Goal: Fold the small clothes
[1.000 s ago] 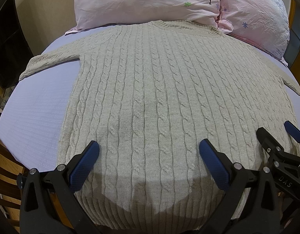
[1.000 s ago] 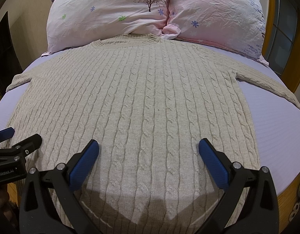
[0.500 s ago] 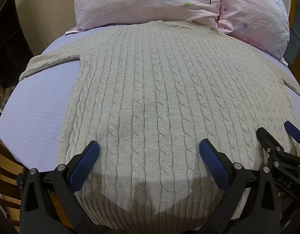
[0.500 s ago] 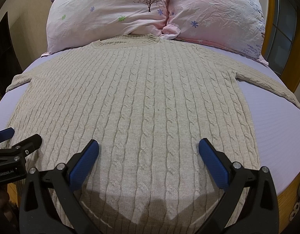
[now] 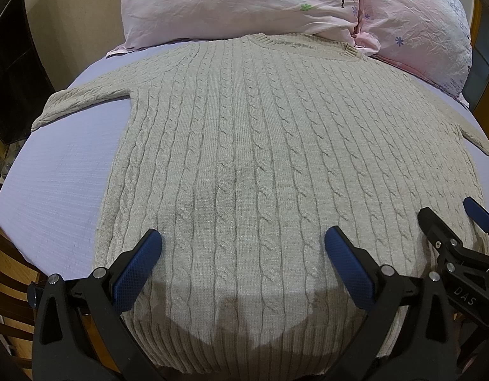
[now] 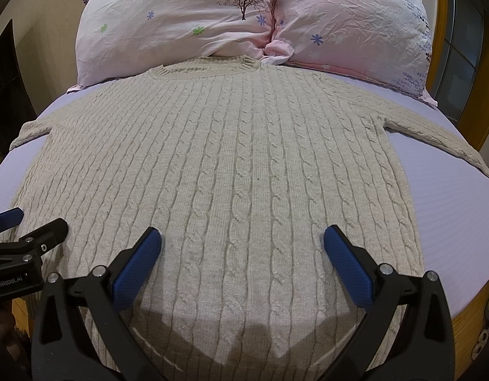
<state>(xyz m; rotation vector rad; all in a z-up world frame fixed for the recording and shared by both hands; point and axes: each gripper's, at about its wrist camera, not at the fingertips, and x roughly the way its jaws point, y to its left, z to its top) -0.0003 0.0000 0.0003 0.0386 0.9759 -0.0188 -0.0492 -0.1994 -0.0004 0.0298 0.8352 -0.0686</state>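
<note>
Folding stage: not begun, judging by how flat and full the sweater point(image 5: 260, 165) lies, front up on the bed point(image 5: 53, 184), collar toward the pillows point(image 5: 244, 3).
Sweater position: spread over the lavender sheet, both sleeves stretched out to the sides, left sleeve point(image 5: 82, 101) and right sleeve point(image 6: 435, 133) reaching near the bed edges; hem nearest to the cameras.
Risk one: pinching only the top layer of the knit at the hem, caused by thick, loose cable fabric; likely result a lifted front with the back layer left behind.
Risk two: uneven fold line, caused by the two grippers taking the hem at different heights or pulling at different speed; probably a skewed, stretched sweater.
Risk three: sleeve dragging off the bed edge during a lift, caused by its position close to that edge.
Left gripper point(image 5: 241, 254): spread wide, blue pads point(image 5: 136, 270) well apart, holding nothing; hanging over the lower part of the sweater near the hem, contact with the knit not possible to confirm.
Right gripper point(image 6: 241, 254): equally wide, blue pads point(image 6: 349, 270) well apart, nothing between them; over the lower part of the sweater, on the right of the other gripper.
Next need, as a judgement: a firm grip through both layers.
</note>
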